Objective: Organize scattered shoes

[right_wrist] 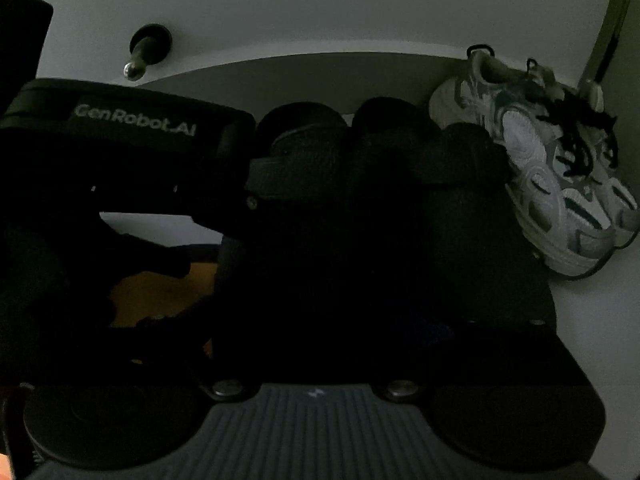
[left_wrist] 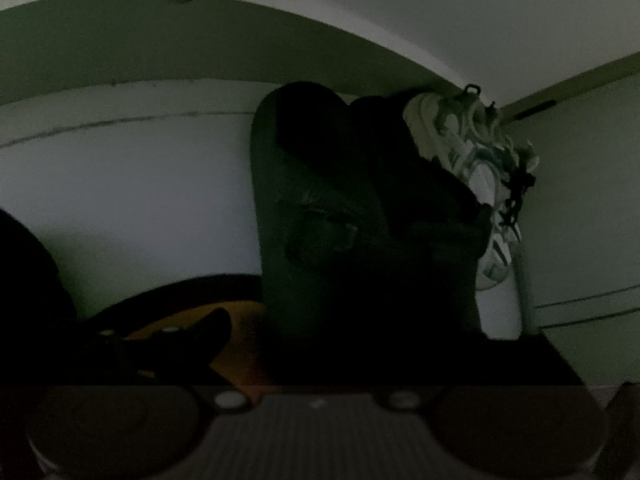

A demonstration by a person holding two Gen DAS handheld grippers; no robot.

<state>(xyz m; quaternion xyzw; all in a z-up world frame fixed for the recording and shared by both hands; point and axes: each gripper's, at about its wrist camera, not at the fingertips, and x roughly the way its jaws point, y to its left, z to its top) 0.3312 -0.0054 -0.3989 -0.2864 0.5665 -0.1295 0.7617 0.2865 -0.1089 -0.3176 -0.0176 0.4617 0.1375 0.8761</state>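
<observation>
Two dark rubber-like slippers [right_wrist: 320, 152] stand side by side in a dim white cabinet, long axes running away from the cameras, beside a white-and-grey laced sneaker [right_wrist: 560, 176] at right. The left gripper [right_wrist: 120, 140] crowds the slippers' left; neither gripper's jaw state is discernible.

Both fisheye views are dim and soft — foregrounds nearly black, edges curved.

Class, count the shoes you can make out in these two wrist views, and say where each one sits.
3 for certain: two black shoes side by side at centre, and a white sneaker to their right against the wall. The dark may hide more.
</observation>
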